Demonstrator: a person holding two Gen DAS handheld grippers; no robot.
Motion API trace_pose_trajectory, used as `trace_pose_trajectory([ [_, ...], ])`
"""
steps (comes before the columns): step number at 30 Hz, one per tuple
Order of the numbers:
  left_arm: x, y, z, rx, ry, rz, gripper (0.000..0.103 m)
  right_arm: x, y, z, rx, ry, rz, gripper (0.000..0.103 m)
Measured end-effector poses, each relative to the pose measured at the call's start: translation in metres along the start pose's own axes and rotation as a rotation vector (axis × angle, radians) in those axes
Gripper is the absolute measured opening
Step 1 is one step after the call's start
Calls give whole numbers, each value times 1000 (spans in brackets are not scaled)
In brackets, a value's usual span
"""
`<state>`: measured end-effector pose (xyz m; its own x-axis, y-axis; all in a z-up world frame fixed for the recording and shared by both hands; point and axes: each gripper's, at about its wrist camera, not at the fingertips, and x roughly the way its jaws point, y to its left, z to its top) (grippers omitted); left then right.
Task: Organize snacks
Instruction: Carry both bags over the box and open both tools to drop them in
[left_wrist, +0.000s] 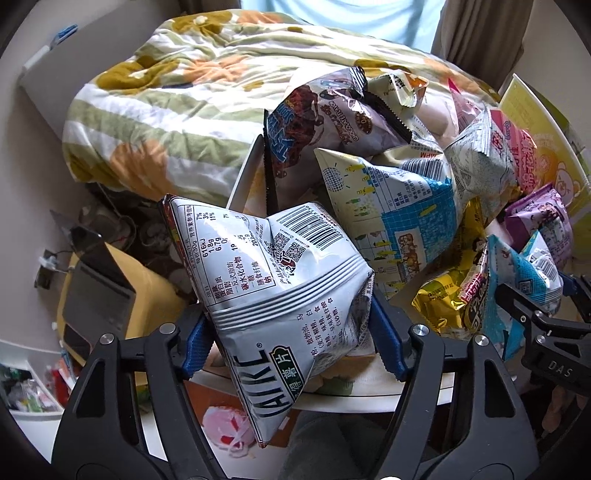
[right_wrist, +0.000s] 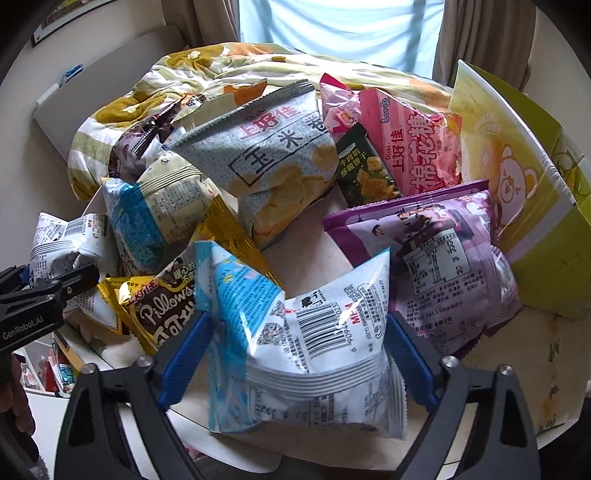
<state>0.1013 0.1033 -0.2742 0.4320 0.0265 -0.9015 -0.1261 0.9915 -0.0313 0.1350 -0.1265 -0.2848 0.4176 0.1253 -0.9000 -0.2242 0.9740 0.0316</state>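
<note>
A crumpled silver chip bag (left_wrist: 280, 280) stands tilted at the table's near edge, and my left gripper (left_wrist: 288, 321) is shut on it, blue pads (left_wrist: 197, 343) pressing into both sides. In the right wrist view, a white-and-blue snack bag (right_wrist: 306, 332) lies with its barcode up. My right gripper (right_wrist: 297, 325) is shut on that bag, a pad against each side. Behind lies a loose pile: a gold Pillows bag (right_wrist: 162, 306), a grey corn-roll bag (right_wrist: 273, 155), a pink marshmallow bag (right_wrist: 417, 147) and a purple bag (right_wrist: 443, 251).
A tall yellow box (right_wrist: 517, 166) with a bear print stands open at the right of the small table (left_wrist: 369, 400). A flowered quilt (left_wrist: 166, 103) lies beyond the pile. A laptop (left_wrist: 96, 295) sits lower left, below the table's edge. The left gripper's tip (right_wrist: 55, 288) shows at the left.
</note>
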Motion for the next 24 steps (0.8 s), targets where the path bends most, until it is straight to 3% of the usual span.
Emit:
trace_pose_trajectory([
  [7, -16, 1, 0, -5, -24, -20, 71, -5, 1, -3, 4, -13, -1, 66],
  [18, -52, 5, 5, 4, -77, -57, 70, -39, 7, 4, 7, -81, -8, 65],
  [24, -85, -8, 30, 63, -149, -102, 71, -74, 5, 23, 34, -138, -18, 65],
])
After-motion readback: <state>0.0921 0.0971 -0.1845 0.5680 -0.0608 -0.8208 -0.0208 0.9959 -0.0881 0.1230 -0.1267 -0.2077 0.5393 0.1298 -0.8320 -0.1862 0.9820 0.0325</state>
